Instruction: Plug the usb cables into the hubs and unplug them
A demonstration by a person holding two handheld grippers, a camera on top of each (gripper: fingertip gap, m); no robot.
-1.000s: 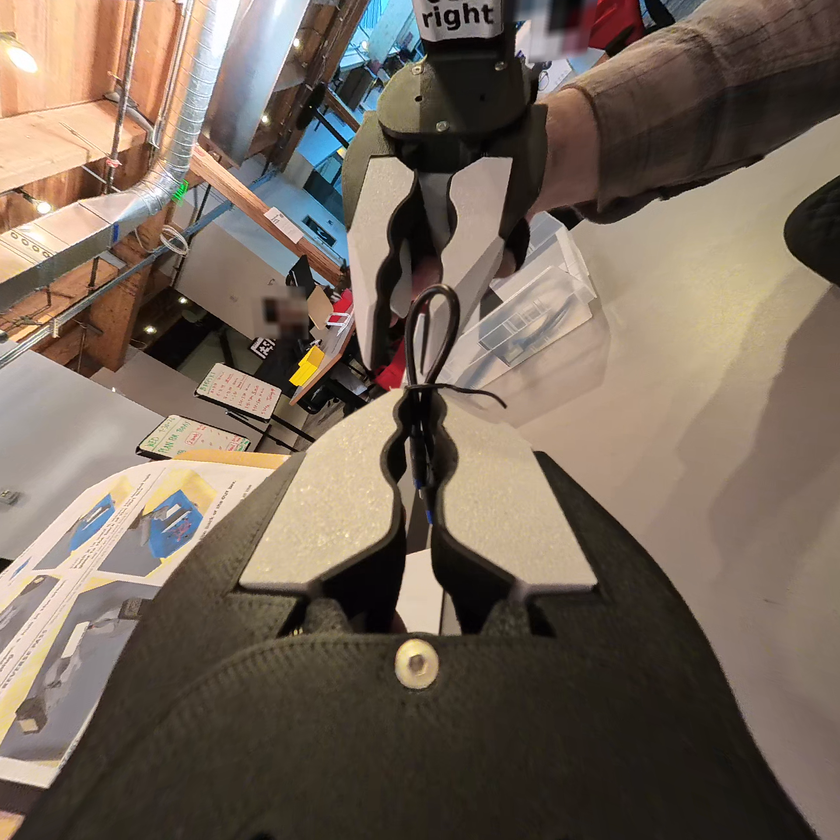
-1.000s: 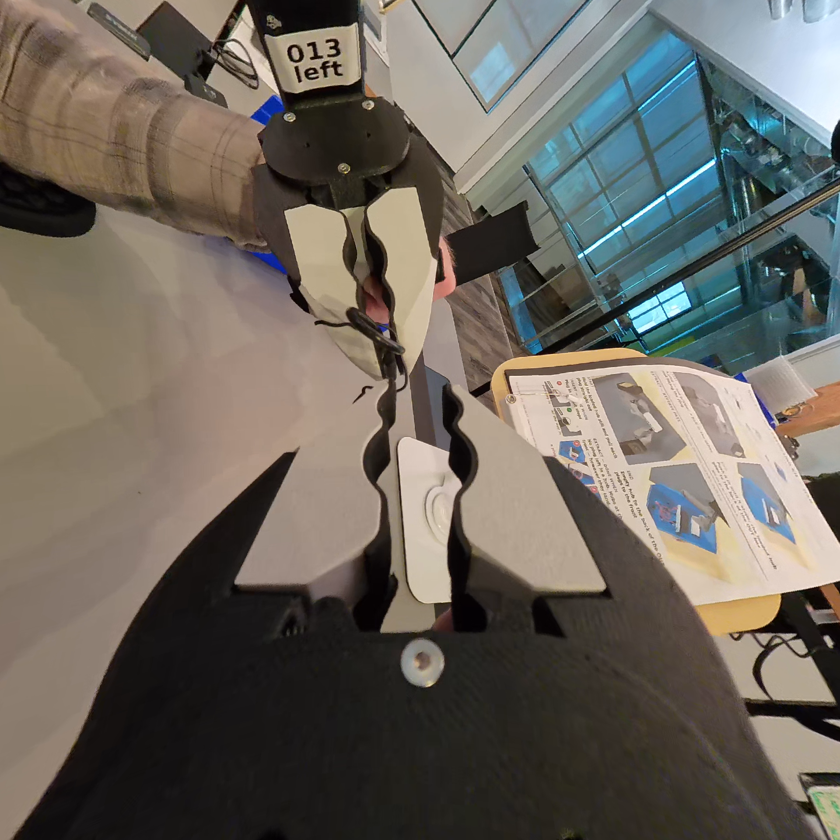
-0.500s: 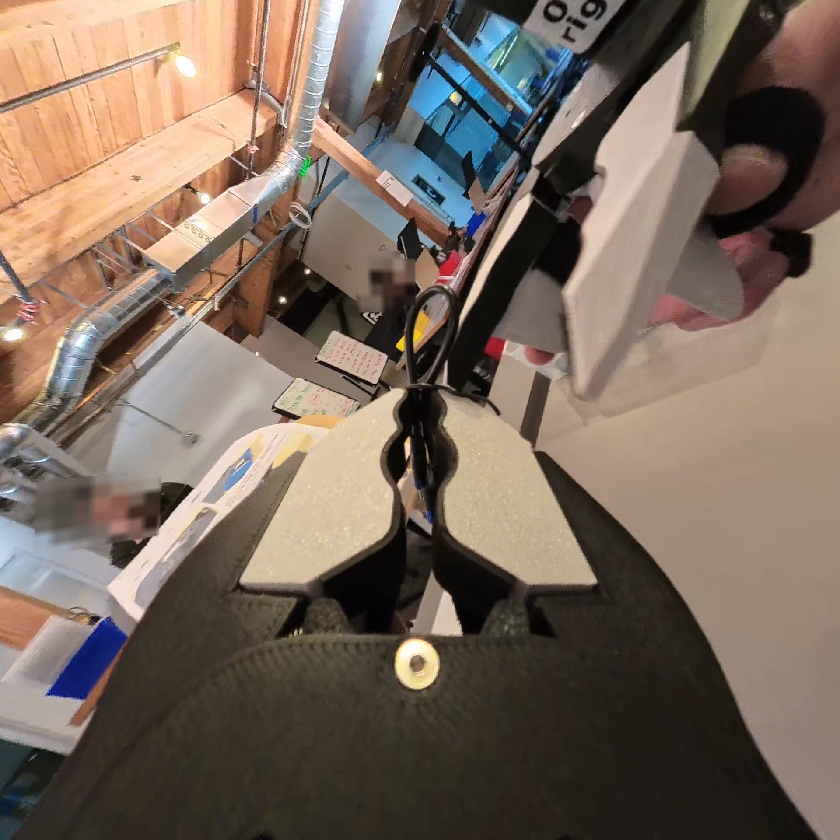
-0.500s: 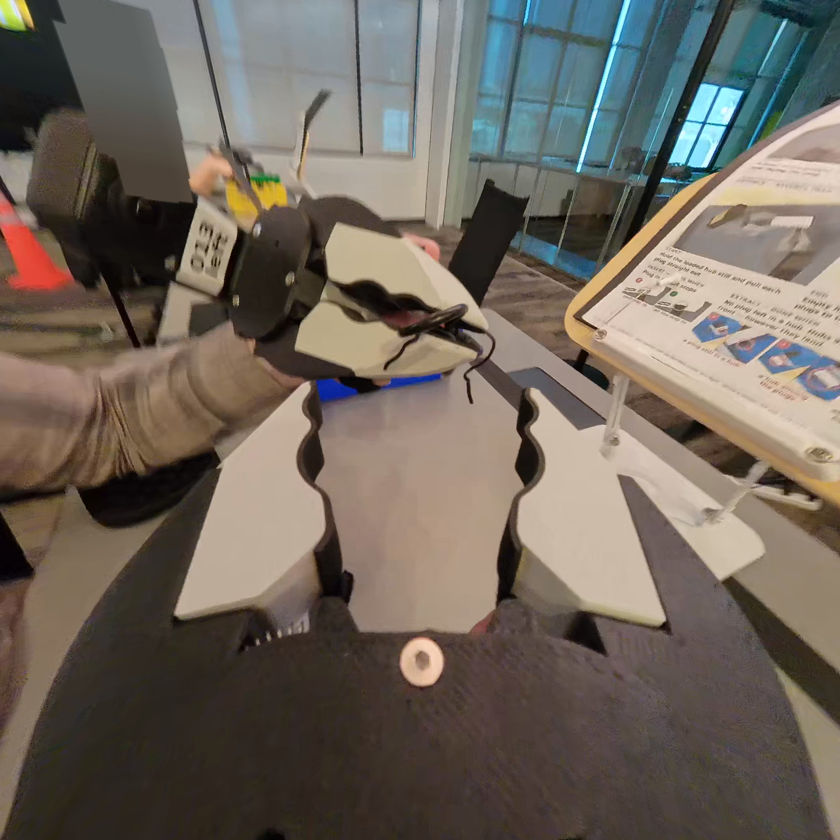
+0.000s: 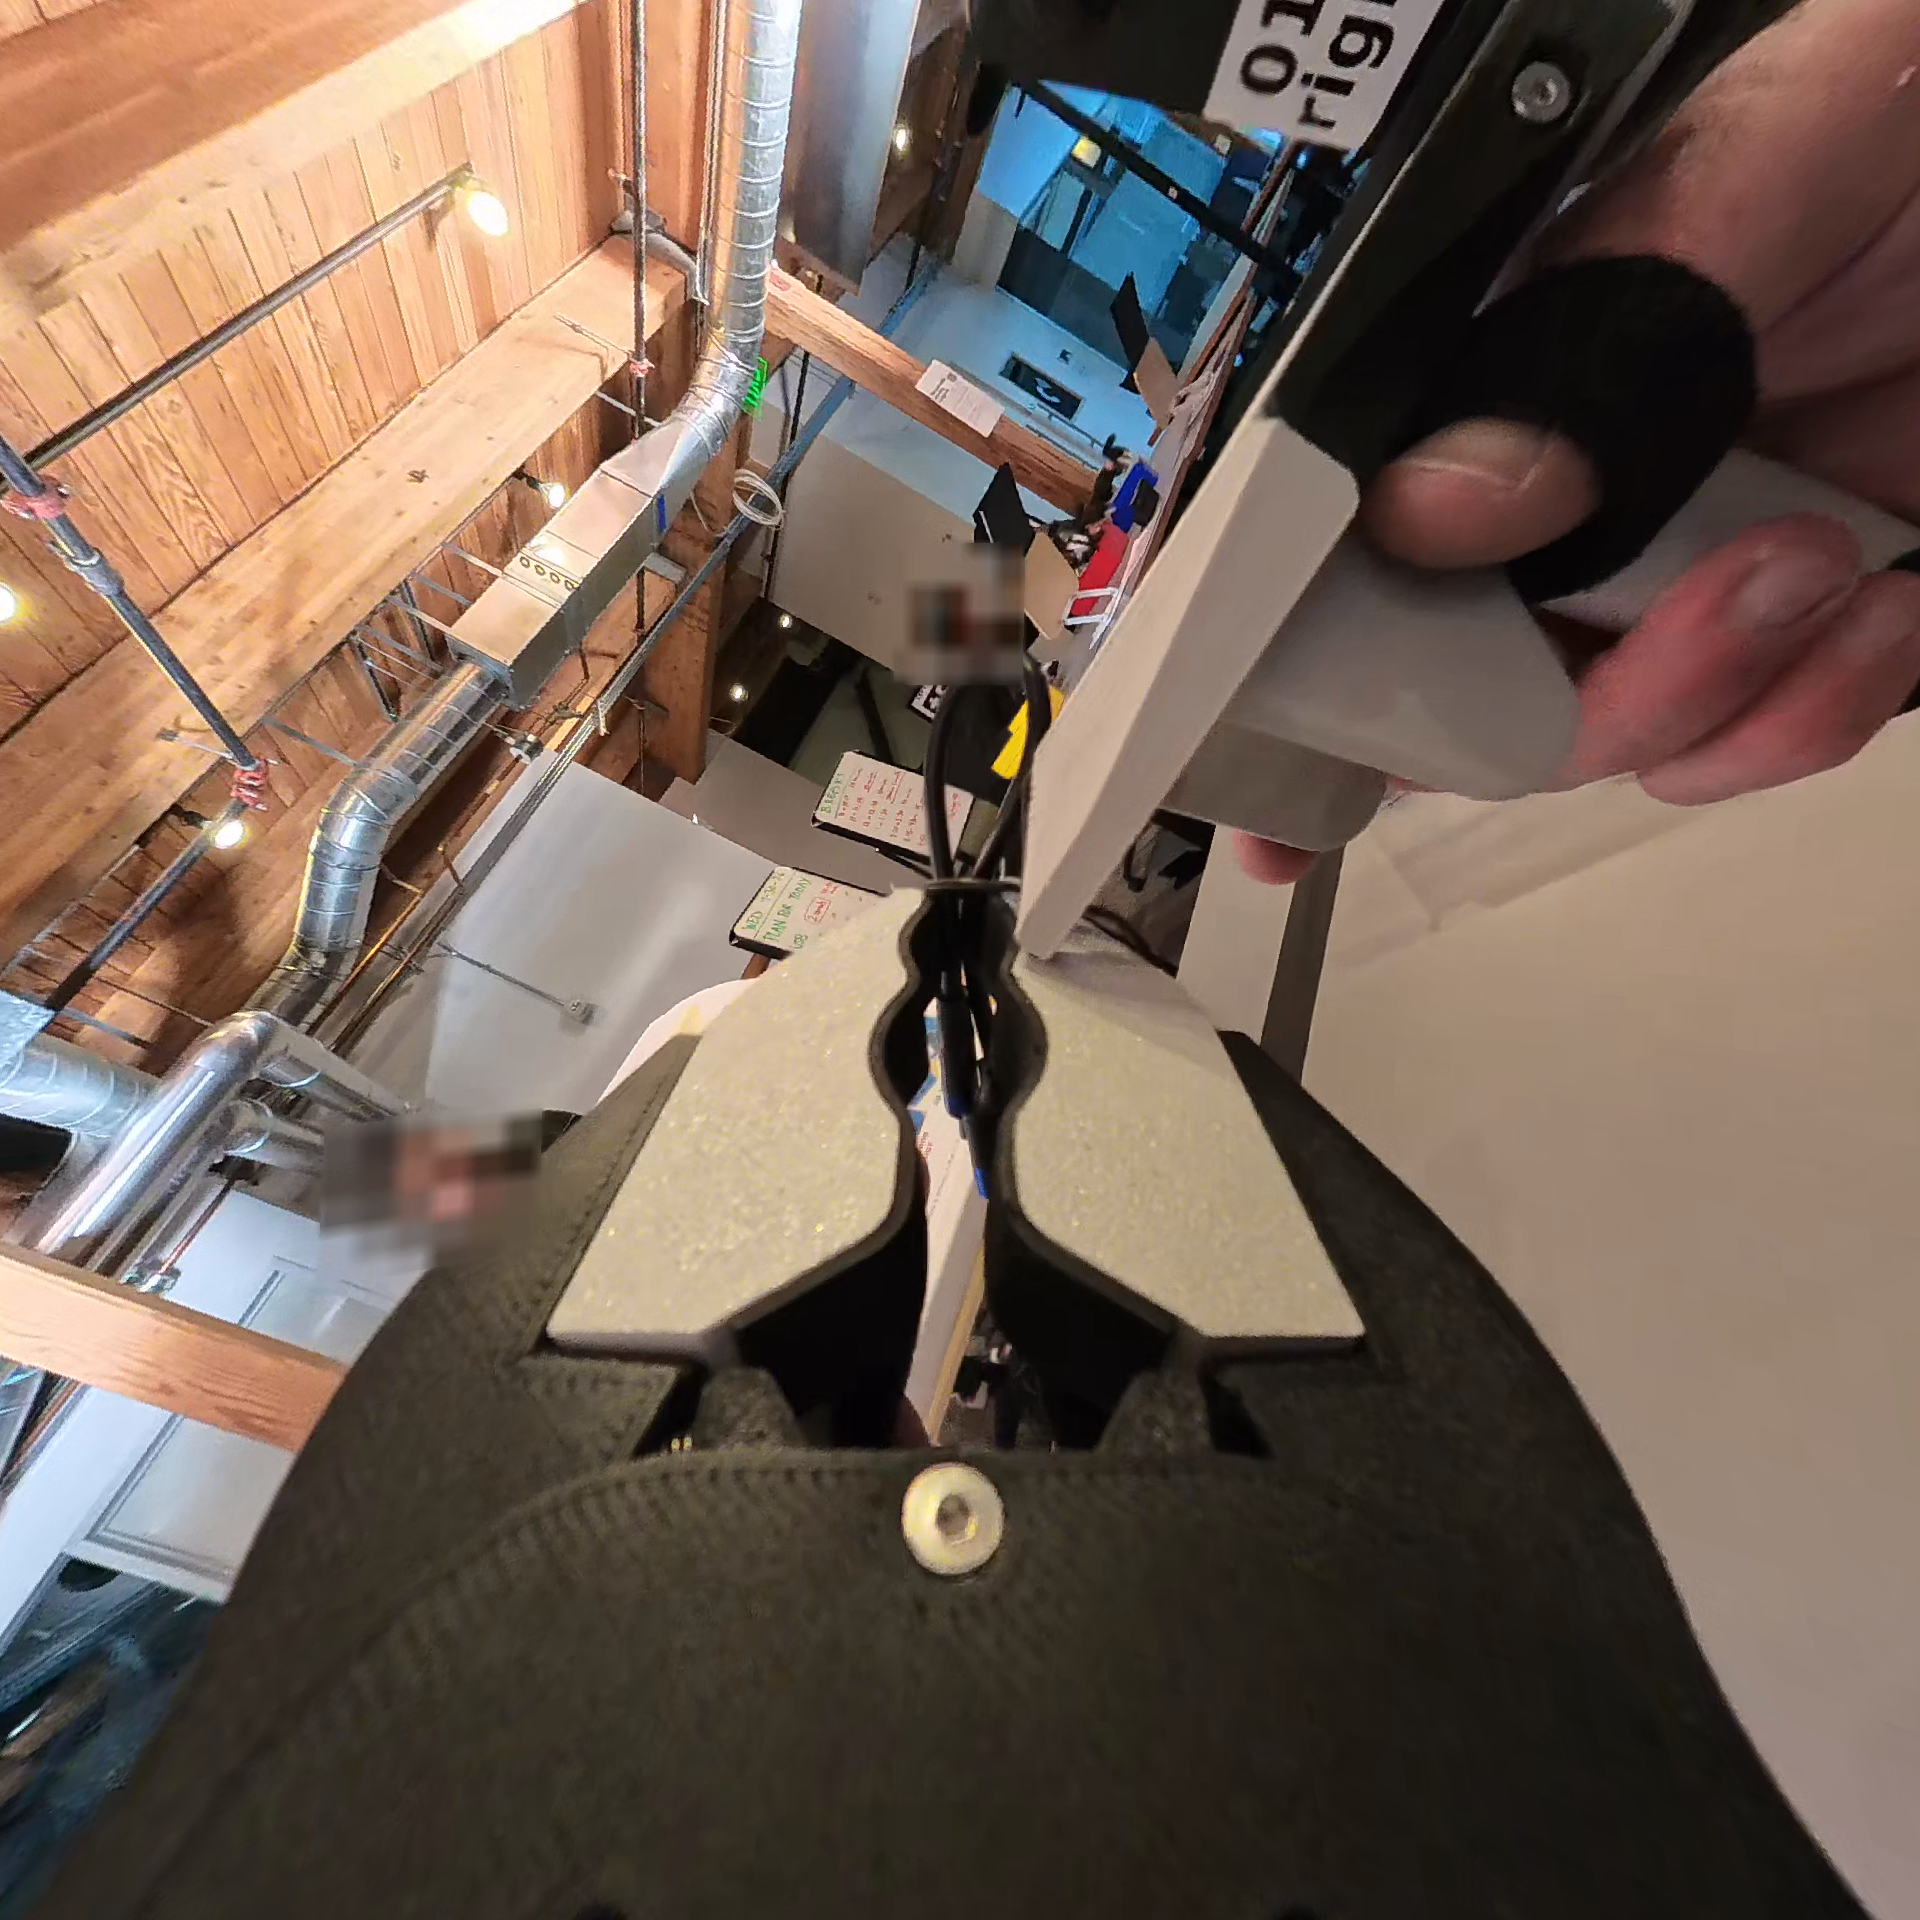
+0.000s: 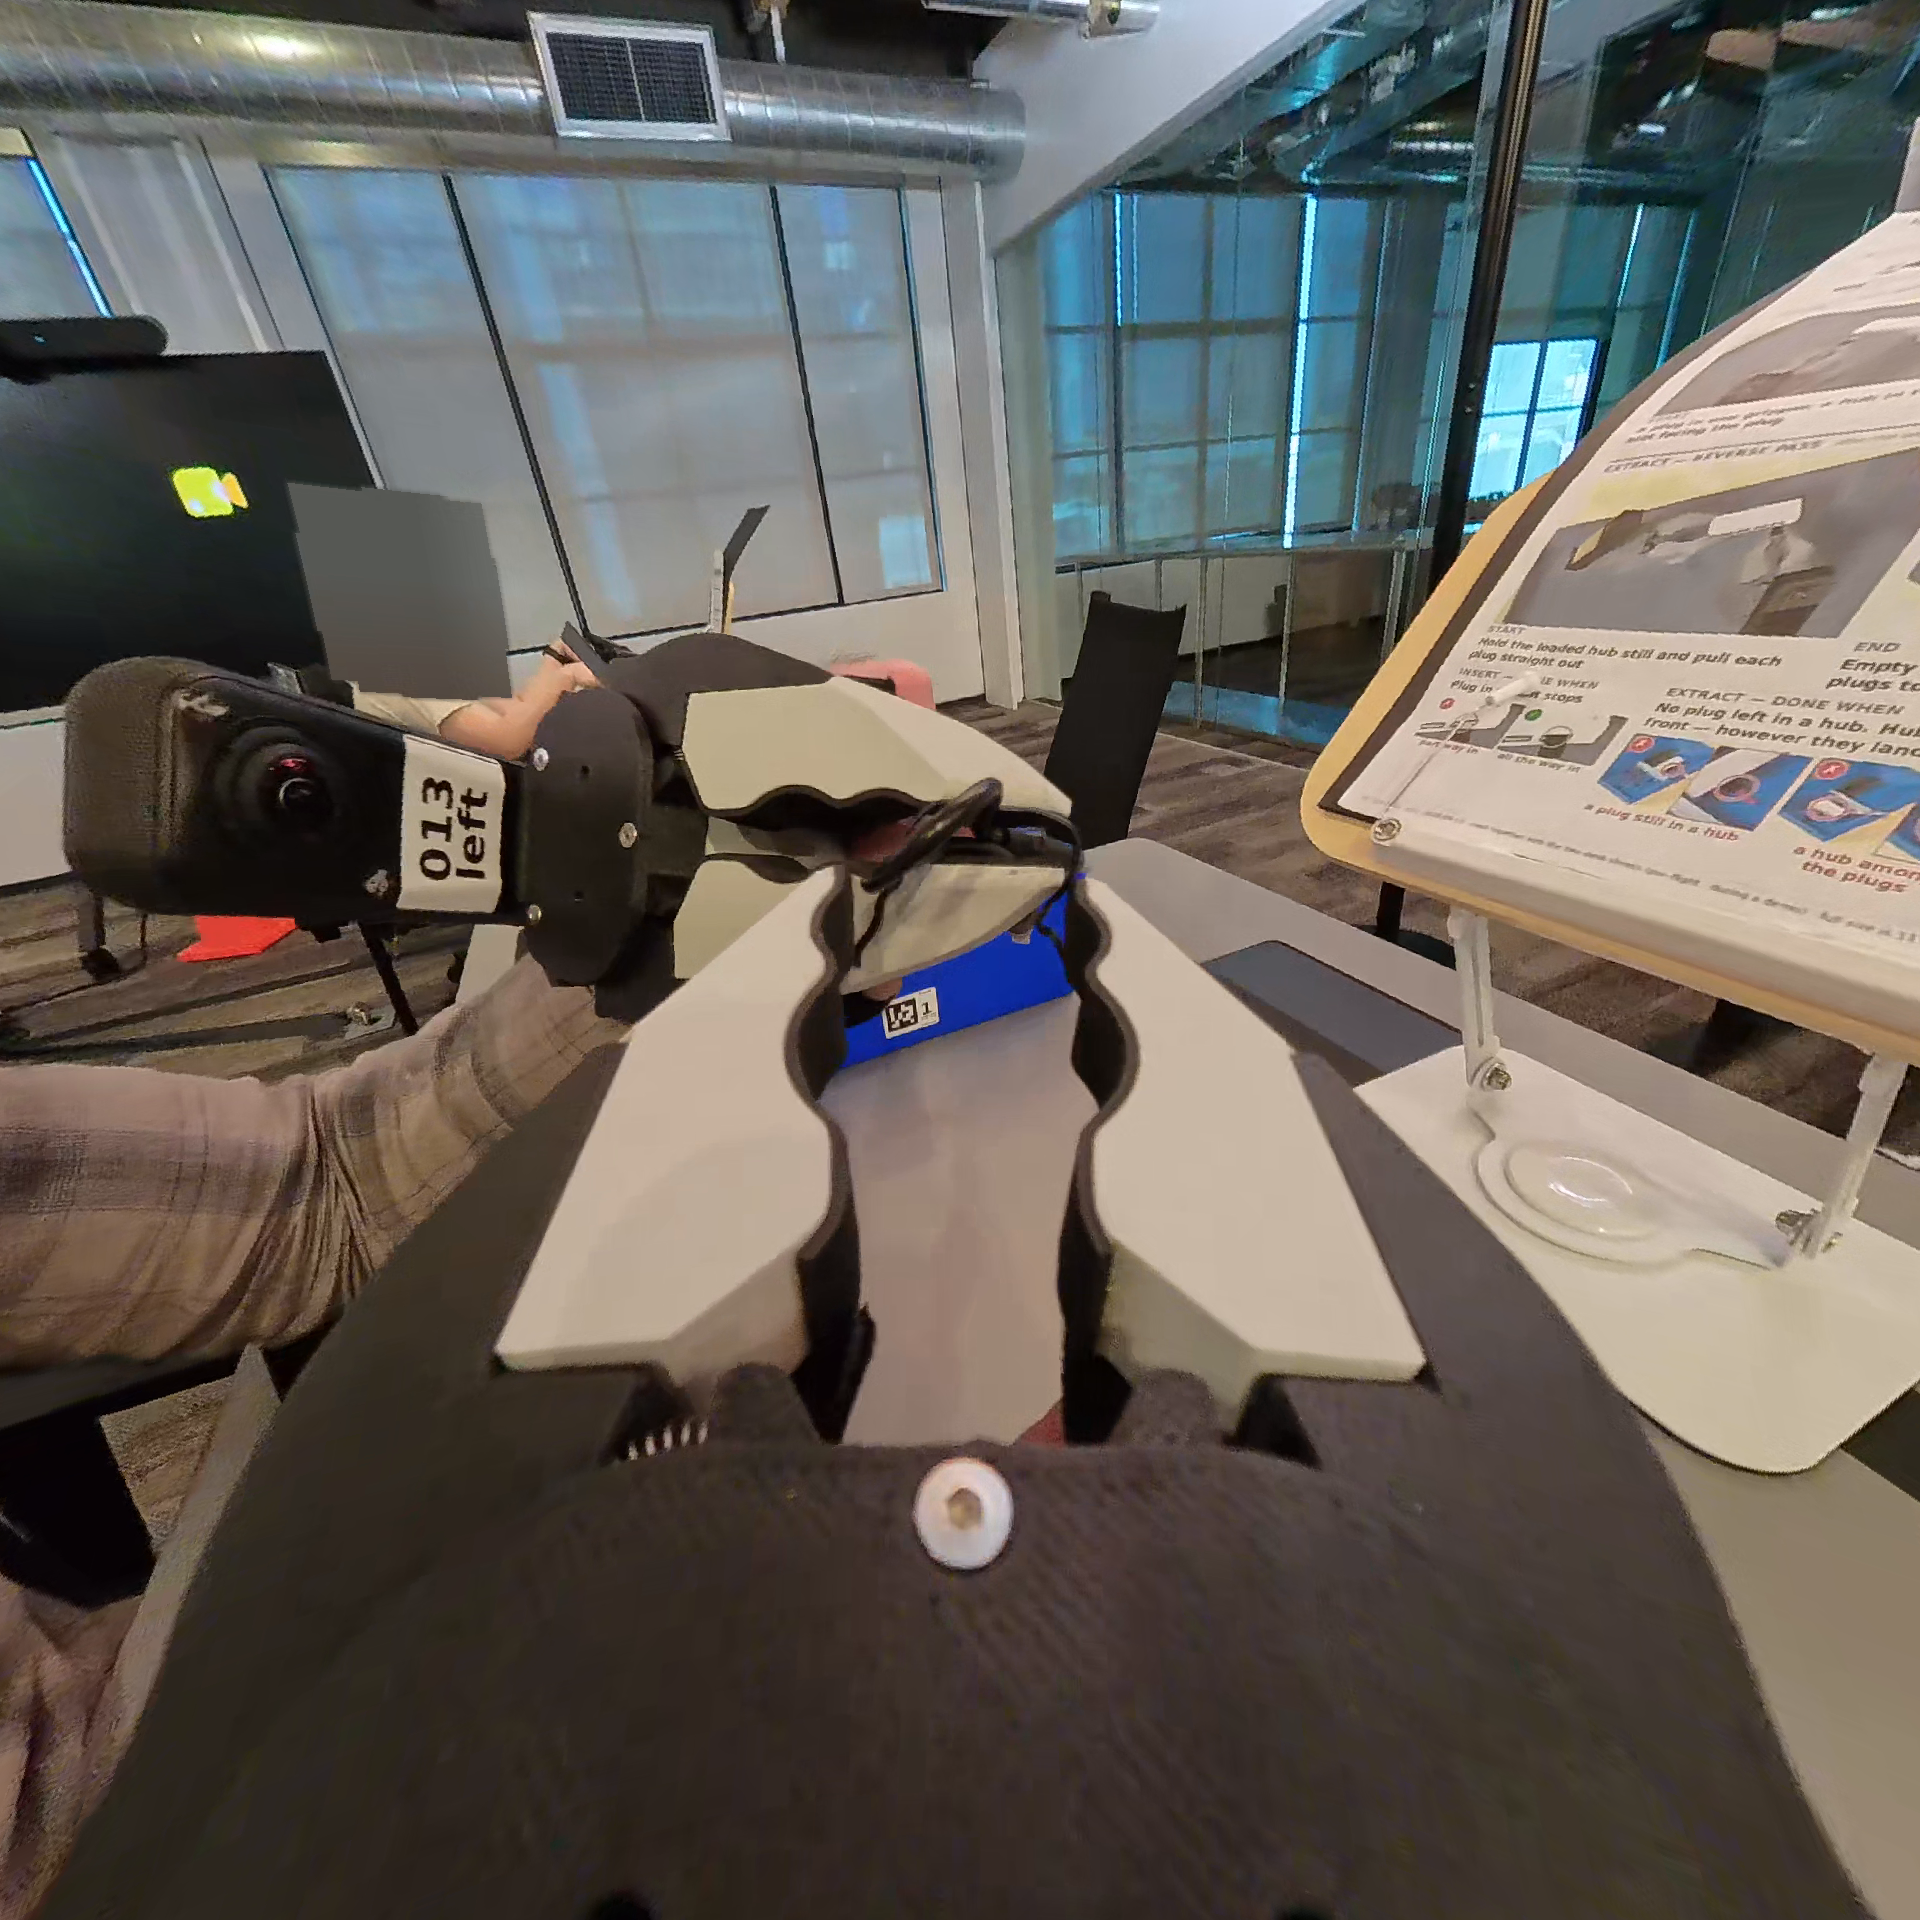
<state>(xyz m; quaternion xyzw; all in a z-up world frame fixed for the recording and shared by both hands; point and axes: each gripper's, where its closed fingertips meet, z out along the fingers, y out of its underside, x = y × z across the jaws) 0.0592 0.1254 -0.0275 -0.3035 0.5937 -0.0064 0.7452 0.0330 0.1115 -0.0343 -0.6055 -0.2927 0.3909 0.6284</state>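
My left gripper [image 5: 961, 920] is shut on a black USB cable [image 5: 940, 769] tied in a bundle; its loop sticks out past the fingertips. My right gripper [image 6: 956, 935] is open and empty. In the right wrist view the left gripper [image 6: 1039, 847] lies sideways just beyond my right fingertips, with the cable loop [image 6: 935, 821] at its tip. In the left wrist view one right finger [image 5: 1174, 665] hangs right beside the cable, and a hand [image 5: 1714, 644] holds it. I see no hub in either view.
A blue box [image 6: 977, 987] with a square tag sits on the grey table [image 6: 956, 1195] behind the grippers. An instruction sheet [image 6: 1683, 644] on a tilted board stands at the right on a white base [image 6: 1662, 1340]. A plaid sleeve [image 6: 260, 1195] crosses from the left. Less than 4 cm separates the two grippers' tips.
The right gripper went from nearly shut to wide open, then narrowed a little. It swung round from facing the left gripper to lying close beside its tip. The left gripper kept its hold on the cable.
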